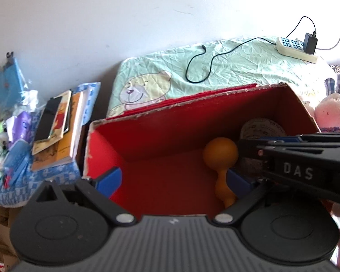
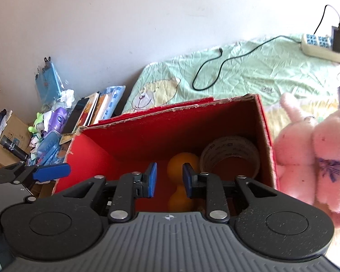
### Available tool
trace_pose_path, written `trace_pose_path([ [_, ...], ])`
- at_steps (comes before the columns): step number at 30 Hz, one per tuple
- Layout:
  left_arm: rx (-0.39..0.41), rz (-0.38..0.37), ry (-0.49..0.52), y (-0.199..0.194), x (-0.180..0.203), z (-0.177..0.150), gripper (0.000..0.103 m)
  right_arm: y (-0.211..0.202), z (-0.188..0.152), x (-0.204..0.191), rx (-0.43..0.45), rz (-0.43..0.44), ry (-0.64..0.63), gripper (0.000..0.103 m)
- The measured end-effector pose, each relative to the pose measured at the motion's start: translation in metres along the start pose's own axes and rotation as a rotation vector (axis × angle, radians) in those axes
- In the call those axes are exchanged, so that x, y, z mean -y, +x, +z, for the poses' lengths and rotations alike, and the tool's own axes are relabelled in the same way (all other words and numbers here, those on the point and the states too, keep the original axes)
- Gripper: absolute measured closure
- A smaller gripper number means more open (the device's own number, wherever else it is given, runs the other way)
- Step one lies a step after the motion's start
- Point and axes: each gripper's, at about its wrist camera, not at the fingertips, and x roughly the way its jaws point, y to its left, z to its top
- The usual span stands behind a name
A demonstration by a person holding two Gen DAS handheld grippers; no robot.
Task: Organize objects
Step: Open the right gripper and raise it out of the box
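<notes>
An open red cardboard box point(image 1: 147, 136) point(image 2: 136, 136) stands on the bed. Inside lie an orange dumbbell-shaped toy point(image 1: 219, 154) point(image 2: 180, 159) and a roll of clear tape point(image 1: 263, 129) point(image 2: 229, 151) in the right corner. My left gripper point(image 1: 173, 182) hangs wide open over the box's near edge, with nothing between its blue fingers. Over the box's right part my right gripper point(image 2: 170, 180) point(image 1: 249, 158) is open by a narrow gap. The orange toy lies below and just beyond its tips. One left finger point(image 2: 51, 171) shows in the right wrist view.
A pink plush rabbit point(image 1: 333, 113) point(image 2: 317, 158) sits against the box's right side. On the green bear-print sheet point(image 1: 238, 72) behind lie a black cable point(image 1: 199, 68) and a power strip point(image 1: 294, 47) point(image 2: 324, 47). Books with a phone on top point(image 1: 56, 131) and clutter crowd the left.
</notes>
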Motion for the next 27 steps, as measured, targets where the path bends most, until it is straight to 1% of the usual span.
trace_pose_path([
  [3,-0.003,0.001,-0.02,-0.008,0.0,-0.005,0.004,-0.012,-0.006,0.0,0.033,-0.012,-0.013,0.075],
  [5,0.002,0.007,-0.029,-0.015,0.002,-0.009,0.004,-0.02,-0.01,0.0,0.052,-0.017,-0.02,0.07],
  [6,0.005,0.013,-0.031,-0.018,0.003,-0.012,0.004,-0.024,-0.012,0.001,0.061,-0.015,-0.017,0.069],
  [8,0.01,0.028,-0.033,-0.025,0.005,-0.018,0.004,-0.031,-0.015,0.002,0.075,-0.005,-0.016,0.069],
  [12,0.018,0.06,-0.039,-0.037,0.01,-0.028,0.004,-0.044,-0.022,0.0,0.102,-0.004,-0.055,0.069],
  [21,0.019,0.087,-0.081,-0.06,0.015,-0.045,0.003,-0.066,-0.038,-0.002,0.098,0.05,-0.088,0.068],
  [27,0.012,0.094,-0.088,-0.07,0.026,-0.06,0.003,-0.077,-0.051,-0.002,0.084,0.06,-0.118,0.068],
])
